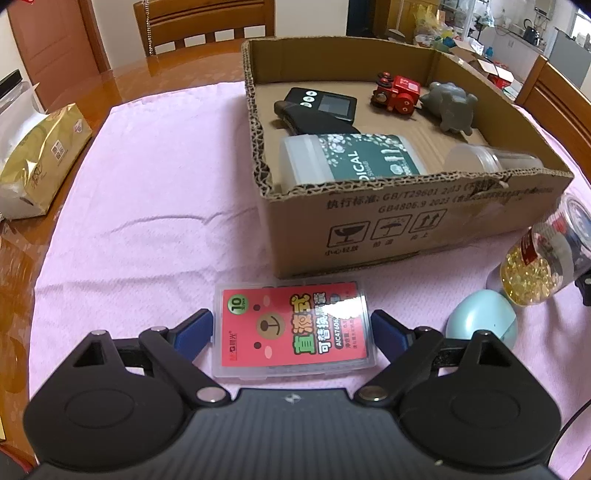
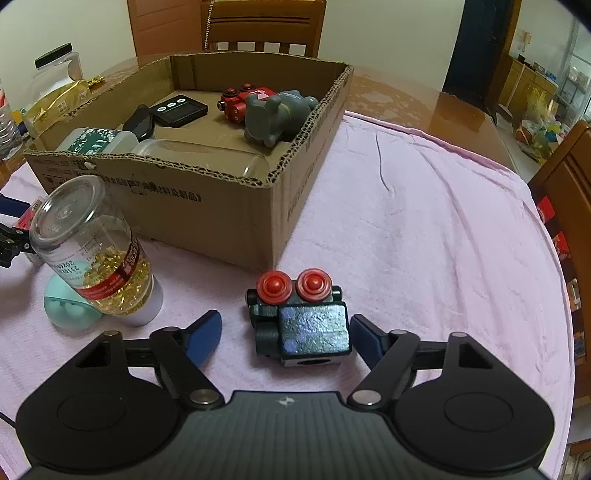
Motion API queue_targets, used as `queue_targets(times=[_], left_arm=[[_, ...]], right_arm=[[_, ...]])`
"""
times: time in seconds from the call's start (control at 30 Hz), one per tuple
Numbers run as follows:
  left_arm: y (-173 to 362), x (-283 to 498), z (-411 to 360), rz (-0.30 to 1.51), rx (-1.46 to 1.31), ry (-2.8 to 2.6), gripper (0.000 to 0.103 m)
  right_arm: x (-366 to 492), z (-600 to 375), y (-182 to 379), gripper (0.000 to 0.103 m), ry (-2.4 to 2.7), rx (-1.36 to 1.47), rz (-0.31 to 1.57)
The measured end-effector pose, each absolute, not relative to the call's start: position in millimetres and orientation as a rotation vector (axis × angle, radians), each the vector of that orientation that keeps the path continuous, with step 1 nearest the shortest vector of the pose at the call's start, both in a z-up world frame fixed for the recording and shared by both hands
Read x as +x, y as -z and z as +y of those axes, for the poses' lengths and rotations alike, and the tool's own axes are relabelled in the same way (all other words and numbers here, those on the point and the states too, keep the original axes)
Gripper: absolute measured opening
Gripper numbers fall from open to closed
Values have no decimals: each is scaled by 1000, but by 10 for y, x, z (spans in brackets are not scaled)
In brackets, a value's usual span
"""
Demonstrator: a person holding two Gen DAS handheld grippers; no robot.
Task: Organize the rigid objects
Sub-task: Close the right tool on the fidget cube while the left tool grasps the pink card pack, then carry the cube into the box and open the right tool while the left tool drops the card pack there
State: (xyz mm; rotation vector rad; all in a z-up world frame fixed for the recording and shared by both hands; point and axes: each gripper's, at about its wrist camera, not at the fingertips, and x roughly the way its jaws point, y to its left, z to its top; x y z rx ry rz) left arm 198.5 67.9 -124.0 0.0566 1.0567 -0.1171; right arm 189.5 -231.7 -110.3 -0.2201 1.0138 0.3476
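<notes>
A clear case with a red bear label (image 1: 293, 326) lies on the pink cloth between the open fingers of my left gripper (image 1: 293, 328). A dark toy train with red wheels (image 2: 301, 317) lies between the open fingers of my right gripper (image 2: 286, 332). The cardboard box (image 1: 424, 225) (image 2: 207, 206) holds a red toy train (image 1: 397, 94), a grey animal figure (image 1: 450, 105), a black device (image 1: 325, 103), a green-labelled bottle (image 1: 351, 157) and a clear jar (image 1: 487, 157). A jar of yellow capsules (image 2: 96, 247) leans on a teal object (image 2: 66, 310).
A gold tissue pack (image 1: 40, 147) lies on the wooden table at the left. Wooden chairs (image 2: 264, 26) stand behind the box and at the right. A plastic container with a black lid (image 2: 59, 66) stands at the back left. Pink cloth (image 2: 424, 221) stretches to the right of the box.
</notes>
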Motion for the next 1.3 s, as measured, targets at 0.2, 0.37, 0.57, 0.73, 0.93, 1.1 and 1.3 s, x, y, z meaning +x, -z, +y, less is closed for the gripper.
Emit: queue_targets(times=[0.2, 0.37, 0.57, 0.73, 0.93, 1.1, 1.3], left_arm=[[1244, 1996, 665, 1061, 54, 111, 91], [1249, 2006, 656, 1063, 51, 108, 91], [1228, 2017, 666, 1080, 54, 134, 90], [1145, 2005, 673, 1081, 80, 160, 90], [976, 1935, 676, 1093, 129, 213, 90], [799, 1864, 684, 1085, 154, 253, 90], [546, 1832, 666, 1066, 167, 292, 90]], right_arm=[[1930, -2303, 1081, 66, -350, -219, 1014], [1942, -2316, 1071, 64, -355, -225, 1018], [1939, -2305, 1034, 58, -353, -253, 1024], [1928, -2354, 950, 57, -361, -257, 1031], [1899, -2419, 789, 57, -373, -296, 1027], [1885, -2474, 624, 57, -396, -321, 1022], [1917, -2471, 339, 57, -441, -351, 993]])
